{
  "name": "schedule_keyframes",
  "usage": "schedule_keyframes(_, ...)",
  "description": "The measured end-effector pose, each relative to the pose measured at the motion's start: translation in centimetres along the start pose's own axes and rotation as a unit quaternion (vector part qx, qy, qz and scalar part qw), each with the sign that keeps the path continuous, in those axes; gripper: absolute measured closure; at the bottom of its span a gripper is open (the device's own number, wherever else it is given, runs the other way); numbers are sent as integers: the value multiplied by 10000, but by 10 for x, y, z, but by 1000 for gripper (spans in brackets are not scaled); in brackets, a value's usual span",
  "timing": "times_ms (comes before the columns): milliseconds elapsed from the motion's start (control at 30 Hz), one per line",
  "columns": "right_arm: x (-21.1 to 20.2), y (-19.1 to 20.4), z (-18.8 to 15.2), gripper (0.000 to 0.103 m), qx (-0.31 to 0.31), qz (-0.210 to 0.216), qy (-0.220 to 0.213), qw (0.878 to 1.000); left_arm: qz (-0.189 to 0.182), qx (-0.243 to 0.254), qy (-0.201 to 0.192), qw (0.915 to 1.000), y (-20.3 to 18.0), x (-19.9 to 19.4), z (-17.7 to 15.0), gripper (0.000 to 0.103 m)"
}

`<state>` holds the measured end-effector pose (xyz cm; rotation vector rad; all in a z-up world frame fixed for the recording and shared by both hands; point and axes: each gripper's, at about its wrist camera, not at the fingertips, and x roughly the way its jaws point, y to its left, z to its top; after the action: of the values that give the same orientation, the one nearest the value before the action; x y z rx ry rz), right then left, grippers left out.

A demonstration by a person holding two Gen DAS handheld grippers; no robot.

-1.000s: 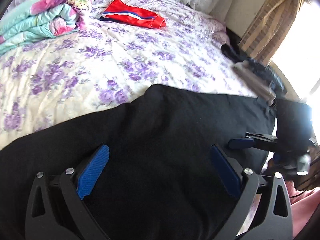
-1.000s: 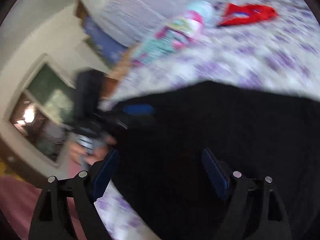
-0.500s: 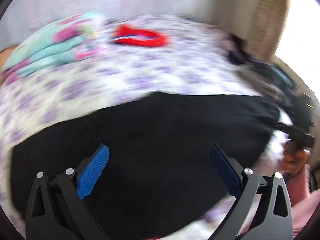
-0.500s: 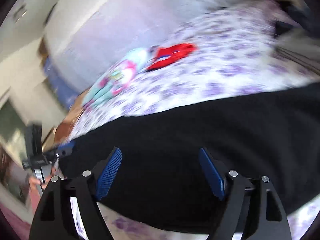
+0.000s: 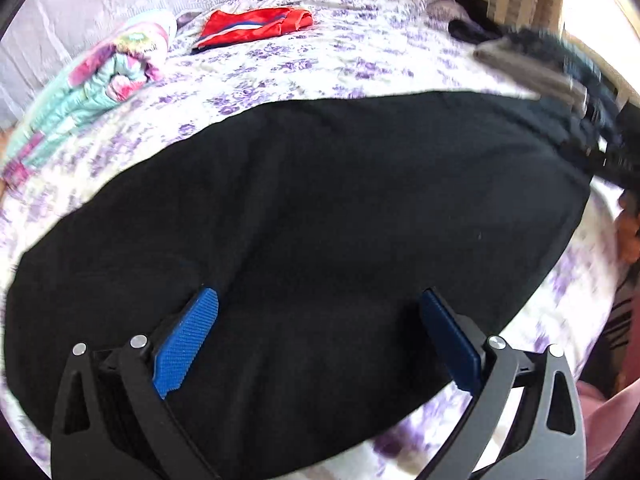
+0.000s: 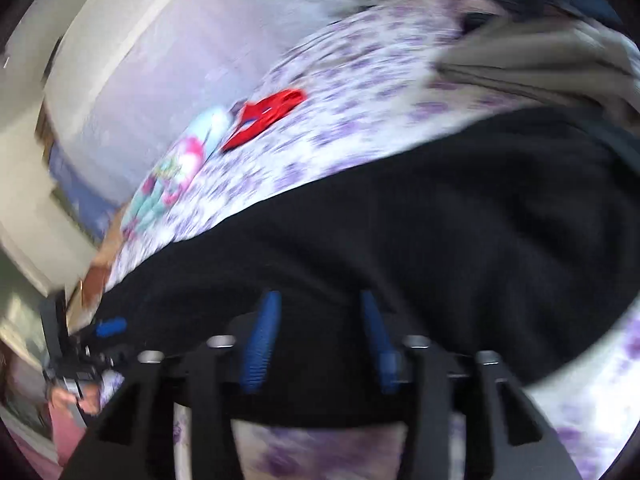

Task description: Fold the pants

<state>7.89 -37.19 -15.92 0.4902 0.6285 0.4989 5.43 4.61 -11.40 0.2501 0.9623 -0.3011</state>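
Gripping step: right gripper (image 6: 318,340) jaws closing over the pants (image 6: 440,220) edge between them; left gripper (image 5: 320,336) jaws gape above cloth. Next, pinch and lift.

The left gripper (image 5: 320,340) points steeply downward, its two blue-padded fingers (image 5: 186,344) spread wide apart with nothing pressed between them. In the right wrist view the same gripper shows small at the lower left edge, and a hand (image 6: 74,396) wraps its handle. The right gripper (image 6: 318,344) tilts more shallowly and is rolled to one side; its jaws are closing, the blue pads (image 6: 260,344) now fairly near each other. That view is blurred, so whether the pads pinch anything cannot be told for certain.
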Motion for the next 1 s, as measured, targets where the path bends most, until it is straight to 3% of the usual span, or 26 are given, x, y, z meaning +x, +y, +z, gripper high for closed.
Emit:
schedule_keyframes(67,0,1,1,70,157,-173,-35,9997,83,34,-33,10000,-3,0,1,4)
schedule_keyframes(100,2,8,2,62,153,-292,-38,9995,87,20,-62,9999,-2,0,0,4)
schedule_keyframes(133,1,15,4,43,48,-421,-68,9991,91,9,-77,9999,-1,0,-2,4)
schedule_keyframes(200,4,50,11,30,-536,-644,-369,9958,129,17,-120,9998,-3,-2,-5,4)
schedule_keyframes(267,18,86,19,30,-1158,-647,-517,9898,174,33,-200,9996,-4,-2,-8,4)
schedule_keyframes(333,41,110,28,28,-1381,-469,-446,9883,177,8,-259,9995,-5,-2,-7,4)
schedule_keyframes(467,109,141,46,21,-1586,155,259,9869,189,-74,-342,9992,-4,-3,-8,4)
schedule_keyframes(533,132,145,45,21,-1709,-97,687,9828,168,-80,-353,9992,-3,-3,-8,4)
schedule_keyframes(633,134,135,44,21,-1919,33,902,9773,130,-85,-366,9992,-2,-3,-9,4)
schedule_keyframes(733,109,110,47,21,-2535,-1026,669,9596,145,-63,-356,9992,-1,-3,-9,4)
schedule_keyframes(767,101,89,51,19,-2625,-1581,562,9502,142,-64,-358,9992,-1,-3,-9,4)
schedule_keyframes(800,93,71,56,12,-2549,-1820,524,9482,139,-67,-360,9992,-1,-3,-9,4)
schedule_keyframes(867,66,16,72,12,-1817,-1798,515,9654,138,-61,-361,9992,-1,-3,-9,4)
schedule_keyframes(900,51,-8,79,15,-1501,-1912,405,9692,139,-60,-360,9992,-2,-3,-9,4)
schedule_keyframes(1000,27,-35,87,49,-1144,-1722,276,9780,160,-39,-350,9993,-4,-3,-9,4)
